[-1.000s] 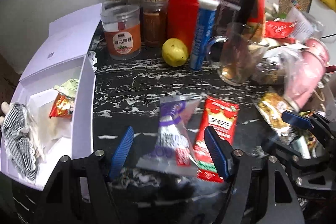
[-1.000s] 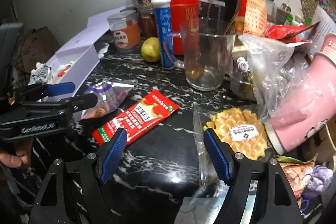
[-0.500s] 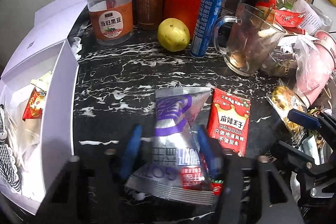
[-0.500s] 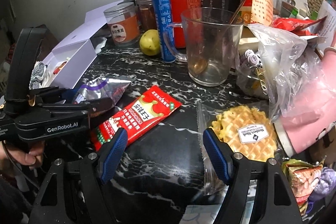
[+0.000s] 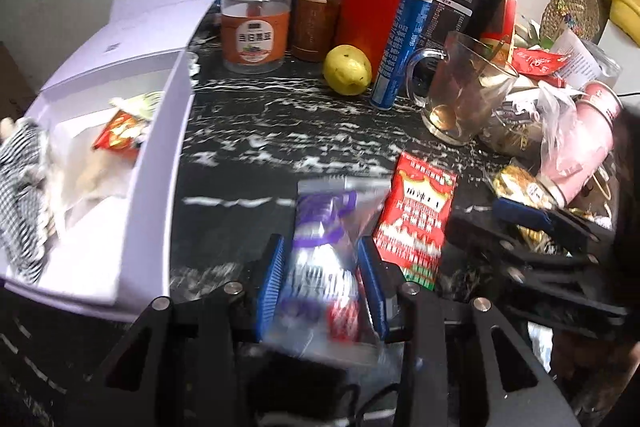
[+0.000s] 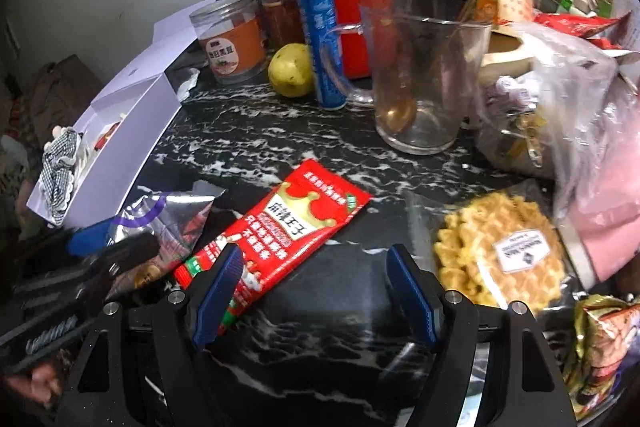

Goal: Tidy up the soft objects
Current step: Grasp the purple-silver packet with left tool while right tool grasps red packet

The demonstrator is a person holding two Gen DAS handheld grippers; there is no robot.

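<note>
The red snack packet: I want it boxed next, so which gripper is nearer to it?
Right. The right gripper stands open with one fingertip over the red snack packet's near end. The left gripper sits beside it, closing on the silver-purple packet.

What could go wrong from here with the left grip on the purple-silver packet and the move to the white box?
1. The left gripper, whose jaws have just been closing, pinches the purple-silver packet low on its slick foil; it may slip or swing in transit.
2. The red packet lies right against it and could get dragged along.
3. The white box has a raised wall; a dangling packet might catch on it.
</note>
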